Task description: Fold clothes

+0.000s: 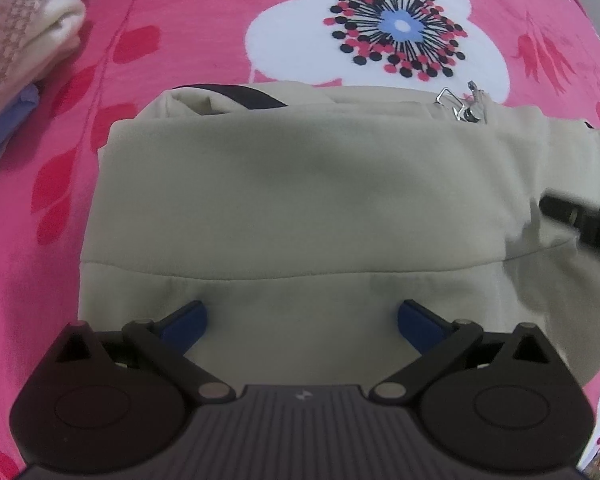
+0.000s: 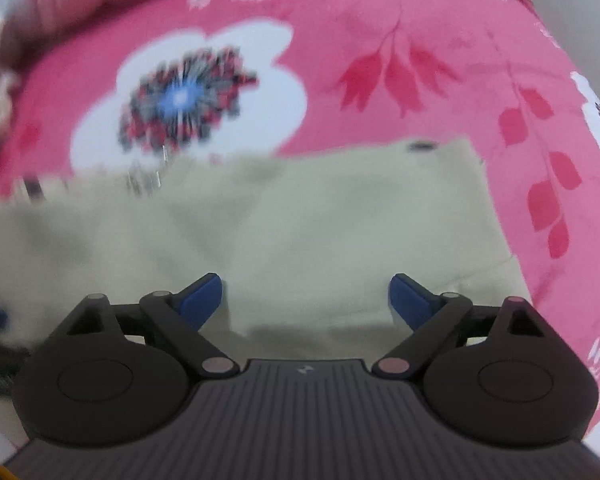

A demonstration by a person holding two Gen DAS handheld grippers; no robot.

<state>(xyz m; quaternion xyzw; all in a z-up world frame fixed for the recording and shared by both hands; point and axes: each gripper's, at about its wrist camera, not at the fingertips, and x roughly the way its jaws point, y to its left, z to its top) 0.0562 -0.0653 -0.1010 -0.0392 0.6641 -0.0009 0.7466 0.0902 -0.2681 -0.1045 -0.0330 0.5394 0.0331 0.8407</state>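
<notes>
Left tool [image 1: 302, 320] and right tool [image 2: 306, 296] spread wide above folded beige garment [image 1: 300, 200]; no legible writing

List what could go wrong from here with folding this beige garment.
1. Both the left gripper and right gripper are open over the beige garment, holding nothing; the folded layer may spring open.
2. The metal clip at the far edge could snag a finger or the cloth.
3. The right wrist view is blurred, so a grasp now may miss the garment's edge.
</notes>
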